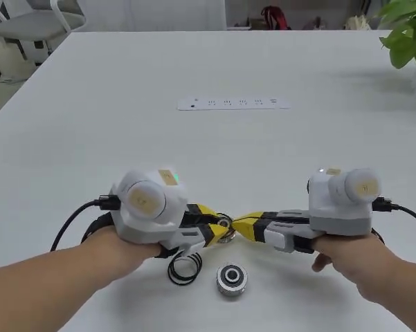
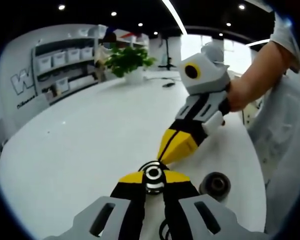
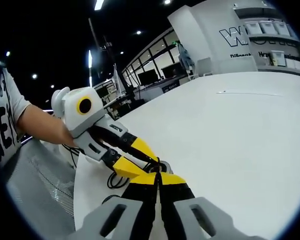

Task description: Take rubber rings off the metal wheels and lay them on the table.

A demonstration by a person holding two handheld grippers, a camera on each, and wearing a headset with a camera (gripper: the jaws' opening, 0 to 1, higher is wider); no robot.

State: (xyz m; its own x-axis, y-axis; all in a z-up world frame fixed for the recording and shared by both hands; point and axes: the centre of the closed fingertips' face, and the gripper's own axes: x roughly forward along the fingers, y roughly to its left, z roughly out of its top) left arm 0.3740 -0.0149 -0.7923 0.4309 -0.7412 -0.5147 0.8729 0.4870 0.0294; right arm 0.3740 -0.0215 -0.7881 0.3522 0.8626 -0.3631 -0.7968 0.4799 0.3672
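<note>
My left gripper [image 1: 219, 228] [image 2: 153, 184] is shut on a small metal wheel [image 1: 224, 223] [image 2: 153, 173] with black rubber rings around it, held just above the white table [image 1: 194, 152]. The right gripper [image 1: 237, 227] [image 3: 157, 176] comes in from the other side, tip to tip with the left one, its jaws shut on a thin rubber ring [image 3: 159, 162] at the wheel's rim. A few loose black rings [image 1: 183, 268] [image 3: 116, 181] lie on the table under the left gripper. Beside them stands a second metal wheel [image 1: 231, 277] [image 2: 215, 185].
A white power strip [image 1: 233, 104] lies at mid-table, far beyond the grippers. A green plant [image 1: 408, 31] stands at the back right corner and a chair [image 1: 28, 24] sits past the back left edge. The person's hands hold both grippers near the front edge.
</note>
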